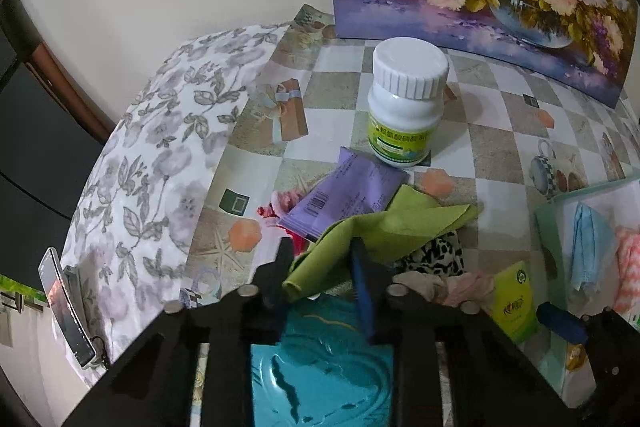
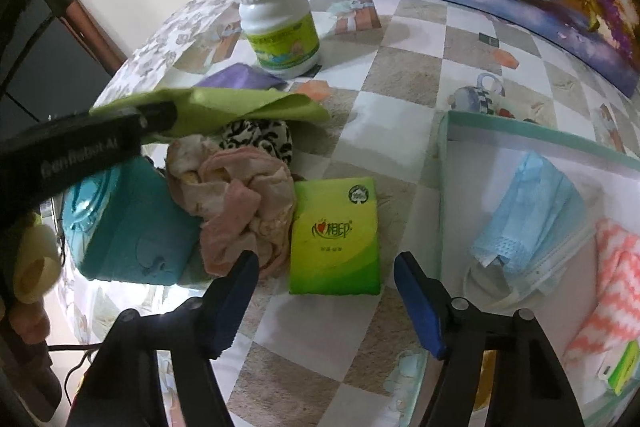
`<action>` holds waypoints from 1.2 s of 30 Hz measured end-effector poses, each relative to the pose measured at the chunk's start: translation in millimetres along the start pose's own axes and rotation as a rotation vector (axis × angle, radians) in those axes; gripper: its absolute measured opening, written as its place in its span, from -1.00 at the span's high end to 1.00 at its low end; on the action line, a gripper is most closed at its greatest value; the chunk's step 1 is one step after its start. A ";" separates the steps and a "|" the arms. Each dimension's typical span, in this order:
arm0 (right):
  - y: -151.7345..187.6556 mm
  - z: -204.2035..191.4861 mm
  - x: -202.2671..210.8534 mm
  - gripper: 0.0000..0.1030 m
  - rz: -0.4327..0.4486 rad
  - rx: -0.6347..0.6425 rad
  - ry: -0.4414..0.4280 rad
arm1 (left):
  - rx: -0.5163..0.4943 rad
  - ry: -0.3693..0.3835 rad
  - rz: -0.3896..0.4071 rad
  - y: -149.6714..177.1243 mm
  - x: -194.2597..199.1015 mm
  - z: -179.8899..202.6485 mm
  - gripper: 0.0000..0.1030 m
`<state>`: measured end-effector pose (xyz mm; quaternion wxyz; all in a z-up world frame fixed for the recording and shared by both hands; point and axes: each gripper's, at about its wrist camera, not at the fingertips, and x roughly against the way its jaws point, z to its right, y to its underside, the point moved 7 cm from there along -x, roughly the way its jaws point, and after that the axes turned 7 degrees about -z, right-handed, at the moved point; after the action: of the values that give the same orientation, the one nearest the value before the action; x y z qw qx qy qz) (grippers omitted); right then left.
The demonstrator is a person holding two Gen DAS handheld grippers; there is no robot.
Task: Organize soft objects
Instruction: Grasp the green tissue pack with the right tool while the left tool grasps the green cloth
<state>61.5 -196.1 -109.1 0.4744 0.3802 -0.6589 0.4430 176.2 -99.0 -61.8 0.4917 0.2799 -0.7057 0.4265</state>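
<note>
We are pinching the green cloth (image 1: 380, 227) with the left tool (image 1: 324, 267) at the lower centre of the left wrist view, its fingers pressed onto a fold. In the right wrist view we are holding the right tool (image 2: 326, 267) spread above the green tissue pack (image 2: 336, 235) at centre, not touching it. The box (image 2: 444, 147) at right is holding a blue face mask (image 2: 532, 203).

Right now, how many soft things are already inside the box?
2 that show: a blue face mask in the middle of the box, and a pink-and-white zigzag cloth to its right. More may hide past the picture's edge.
</note>
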 end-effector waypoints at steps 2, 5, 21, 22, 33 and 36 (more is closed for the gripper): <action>1.0 0.2 -3.9 -0.35 -0.008 0.006 0.018 | 0.001 0.003 0.005 -0.4 0.1 0.2 0.72; 2.1 3.7 -8.2 -0.23 -0.017 -0.004 0.024 | 0.011 0.016 0.006 -0.9 -0.2 0.2 0.83; 3.7 8.2 -9.4 0.02 -0.013 -0.014 0.031 | 0.093 0.082 0.020 -3.0 5.9 -6.3 0.89; 3.8 8.2 -9.5 0.02 -0.013 -0.015 0.030 | 0.096 0.085 0.023 -3.3 7.3 -6.8 0.89; -2.3 8.1 3.8 0.03 0.021 -0.034 0.007 | 0.111 0.100 0.076 -10.1 28.4 -9.9 0.90; -4.4 9.8 11.2 0.03 0.040 -0.042 0.007 | 0.118 0.106 0.093 -12.4 35.5 -12.0 0.90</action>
<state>59.7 -207.6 -98.9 0.4756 0.3555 -0.6739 0.4395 179.0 -93.5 -22.8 0.4909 0.2522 -0.6645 0.5039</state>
